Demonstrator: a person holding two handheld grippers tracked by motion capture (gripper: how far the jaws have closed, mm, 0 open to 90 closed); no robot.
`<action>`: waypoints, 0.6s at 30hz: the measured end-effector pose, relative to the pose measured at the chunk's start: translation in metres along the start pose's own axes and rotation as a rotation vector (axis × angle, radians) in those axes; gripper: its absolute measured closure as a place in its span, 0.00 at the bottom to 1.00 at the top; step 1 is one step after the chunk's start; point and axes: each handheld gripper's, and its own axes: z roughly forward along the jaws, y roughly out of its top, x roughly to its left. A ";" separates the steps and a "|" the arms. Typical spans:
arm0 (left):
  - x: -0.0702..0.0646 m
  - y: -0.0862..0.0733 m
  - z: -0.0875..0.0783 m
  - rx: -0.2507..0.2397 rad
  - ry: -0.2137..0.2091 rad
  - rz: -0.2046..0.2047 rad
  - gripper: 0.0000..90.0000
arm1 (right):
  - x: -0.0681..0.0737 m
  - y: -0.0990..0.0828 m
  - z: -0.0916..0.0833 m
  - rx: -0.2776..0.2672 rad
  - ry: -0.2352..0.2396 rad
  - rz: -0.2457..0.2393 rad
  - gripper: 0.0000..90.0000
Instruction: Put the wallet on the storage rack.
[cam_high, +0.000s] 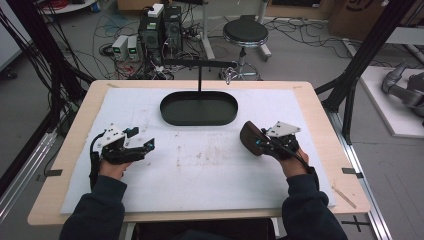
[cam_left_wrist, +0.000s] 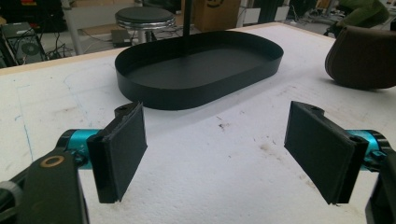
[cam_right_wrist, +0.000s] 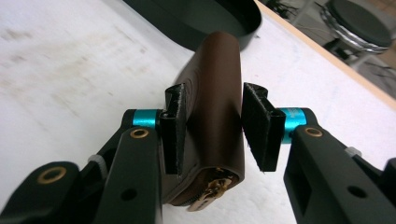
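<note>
A brown zip case (cam_high: 249, 136) is held on edge just above the white mat, at the right of the table. My right gripper (cam_high: 257, 144) is shut on it. In the right gripper view both pads press the case's (cam_right_wrist: 217, 88) rounded sides, and its brass zip pull hangs at the near end between the jaws of that gripper (cam_right_wrist: 212, 128). My left gripper (cam_high: 142, 138) rests at the left of the mat, open, with nothing between its jaws (cam_left_wrist: 215, 149). From the left gripper view the case (cam_left_wrist: 362, 58) shows at the far right.
A black oval tray (cam_high: 167, 112) lies at the back middle of the white mat (cam_high: 210, 175), with a thin T-shaped stand (cam_high: 200, 75) rising from it. Beyond the table are a stool (cam_high: 245, 32), computer boxes and cables. Black frame posts stand at both sides.
</note>
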 end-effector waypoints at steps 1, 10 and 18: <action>0.000 0.000 0.000 0.000 0.001 0.000 0.23 | -0.001 0.000 0.000 -0.011 0.019 0.019 0.69; 0.000 0.000 -0.001 -0.002 0.001 0.000 0.23 | -0.004 -0.002 0.000 -0.060 0.086 0.078 0.62; 0.000 0.000 -0.001 0.001 0.002 0.003 0.23 | -0.007 -0.004 -0.001 -0.094 0.074 0.117 0.46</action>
